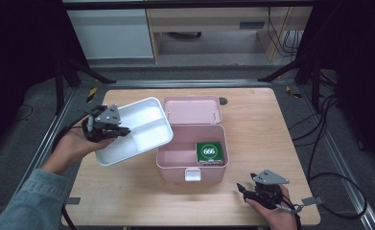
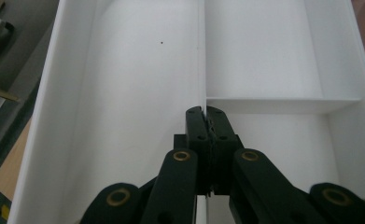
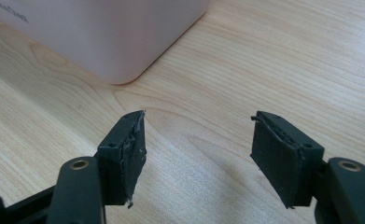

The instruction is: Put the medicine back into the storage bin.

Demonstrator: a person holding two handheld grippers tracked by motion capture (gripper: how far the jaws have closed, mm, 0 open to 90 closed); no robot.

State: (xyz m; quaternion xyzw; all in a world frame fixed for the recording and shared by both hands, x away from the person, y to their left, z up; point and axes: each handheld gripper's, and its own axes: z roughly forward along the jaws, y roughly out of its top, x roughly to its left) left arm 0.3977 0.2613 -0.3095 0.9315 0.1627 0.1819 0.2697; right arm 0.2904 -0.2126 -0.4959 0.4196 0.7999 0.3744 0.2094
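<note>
The step in hand looks like lifting the white divided tray (image 1: 134, 129) out of the pink storage box (image 1: 193, 152). The left claw (image 1: 109, 130) has its jaws clamped tight on the tray's centre divider (image 2: 201, 56), as the left gripper view shows plainly: the two black pads meet on the thin white wall where the cross partition joins it. In the high view the tray hangs tilted, clear of the box, up and to the left of the box's open body, with its right corner overlapping the box's left rim. The box lid (image 1: 193, 109) stands open behind the body.

Inside the box, at its right half, lies a green card pack (image 1: 209, 152) marked 666, now uncovered.

The right claw (image 1: 246, 189) rests low on the worktop (image 1: 252, 124), in front of and to the right of the box's front right corner. Its jaws stand partly open with nothing between them; the right gripper view shows bare wood between the pads and the pink corner (image 3: 119, 70) of the box just ahead.

The next move likely calls for carrying the tray well to the left of the box and setting it down level on bare worktop. With a grip on one thin divider, the tray could swing or slip, so a slow, steady descent seems wise.
</note>
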